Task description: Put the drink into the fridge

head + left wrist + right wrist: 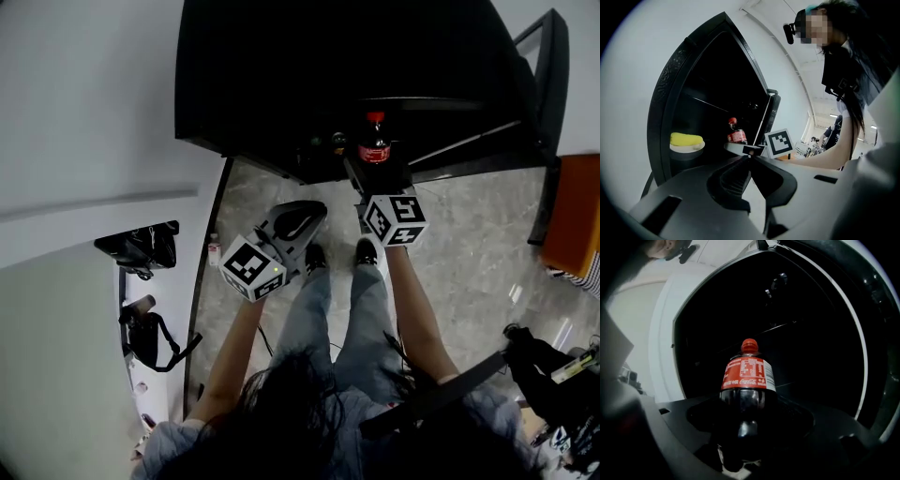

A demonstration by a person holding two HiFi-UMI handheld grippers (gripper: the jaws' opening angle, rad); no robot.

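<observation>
A dark cola bottle (374,145) with a red cap and red label stands upright between the jaws of my right gripper (376,174), which is shut on its lower body. The bottle is at the mouth of the open black fridge (309,84). In the right gripper view the bottle (747,376) fills the centre, with the dark fridge interior (797,333) and its wire shelves behind it. My left gripper (302,219) hangs lower and to the left, in front of the fridge, jaws closed on nothing. From the left gripper view the bottle (736,133) shows inside the fridge opening (712,93).
A yellow item (686,139) lies in a white bowl on a fridge shelf at the left. The fridge door (555,84) stands open at the right. Black bags (142,247) sit on a white ledge at the left. An orange seat (577,220) is at the right.
</observation>
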